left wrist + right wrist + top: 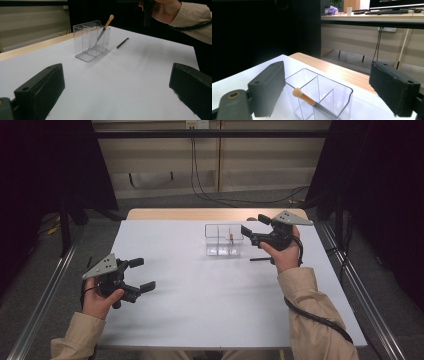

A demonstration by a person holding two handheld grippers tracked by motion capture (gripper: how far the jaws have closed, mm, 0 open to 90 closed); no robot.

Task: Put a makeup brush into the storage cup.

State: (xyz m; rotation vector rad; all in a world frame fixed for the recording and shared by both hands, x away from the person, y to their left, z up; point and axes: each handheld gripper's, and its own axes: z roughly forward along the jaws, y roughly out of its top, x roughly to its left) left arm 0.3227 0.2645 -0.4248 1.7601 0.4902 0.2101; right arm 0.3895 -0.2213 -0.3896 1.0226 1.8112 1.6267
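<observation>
A slim dark makeup brush with an orange tip leans tilted inside the clear plastic divided organizer box, standing upright toward the white table's far edge, right of centre.

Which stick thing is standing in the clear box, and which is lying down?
The orange-tipped brush stands leaning in the clear divided box. The plain black stick lies flat on the white table beside the box.

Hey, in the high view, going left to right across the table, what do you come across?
Left claw, held open over the white table → clear plastic divided box with an orange-tipped brush standing in it → thin black pen lying flat on the table → hand holding the right claw.
</observation>
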